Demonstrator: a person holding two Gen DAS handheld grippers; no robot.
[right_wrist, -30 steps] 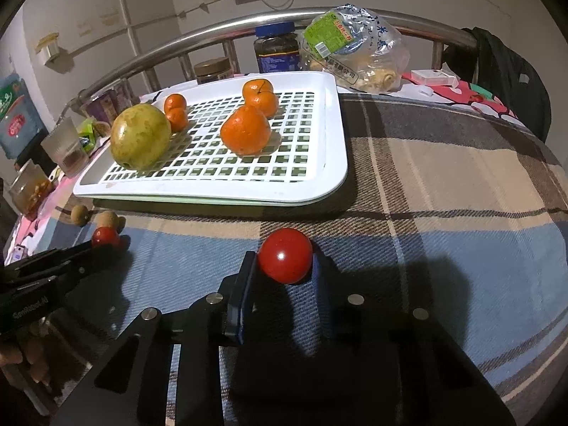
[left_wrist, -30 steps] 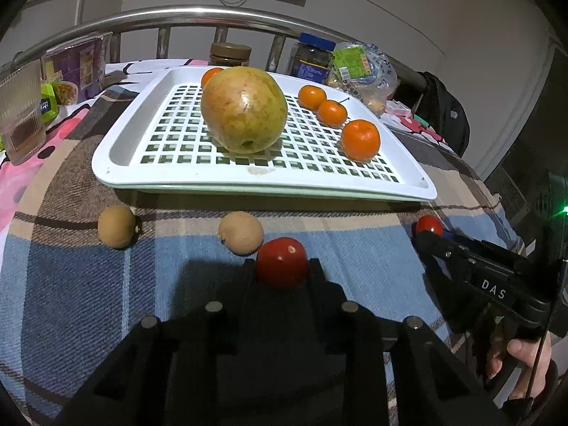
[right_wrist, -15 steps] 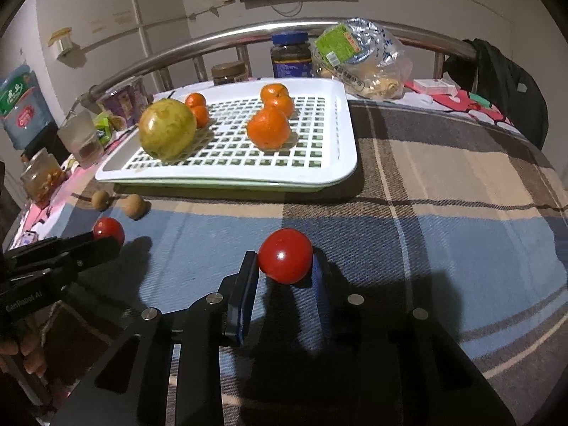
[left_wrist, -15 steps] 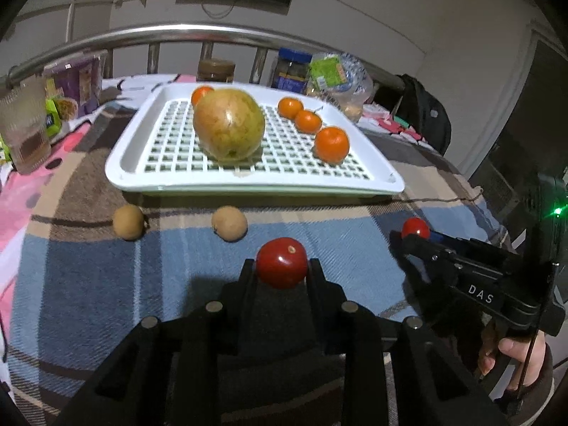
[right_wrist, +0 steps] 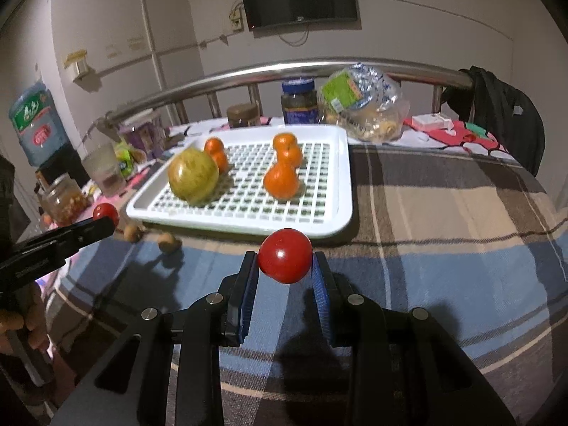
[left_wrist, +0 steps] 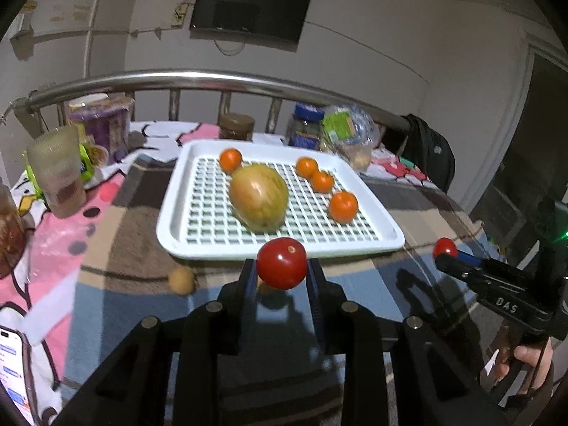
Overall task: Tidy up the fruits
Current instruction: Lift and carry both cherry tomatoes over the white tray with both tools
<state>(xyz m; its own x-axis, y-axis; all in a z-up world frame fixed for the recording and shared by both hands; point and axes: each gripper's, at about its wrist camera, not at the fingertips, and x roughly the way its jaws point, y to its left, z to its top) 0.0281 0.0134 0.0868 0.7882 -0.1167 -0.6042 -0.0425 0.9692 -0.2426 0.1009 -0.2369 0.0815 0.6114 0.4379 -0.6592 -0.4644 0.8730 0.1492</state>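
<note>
Each gripper pinches a tomato above the cloth: left gripper (left_wrist: 282,269) on its tomato (left_wrist: 282,263), right gripper (right_wrist: 285,264) on its tomato (right_wrist: 285,255). The tray (right_wrist: 342,184) lies straight ahead of both, its near rim about equally close to each.

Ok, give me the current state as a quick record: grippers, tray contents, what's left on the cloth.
left gripper: shut on a round red tomato
right gripper: shut on a second red tomato
white slotted plastic tray: one large yellow-green fruit, four small orange mandarins
plaid cloth: two small brown round fruits in front of the tray
tomatoes: both held short of the tray
</note>
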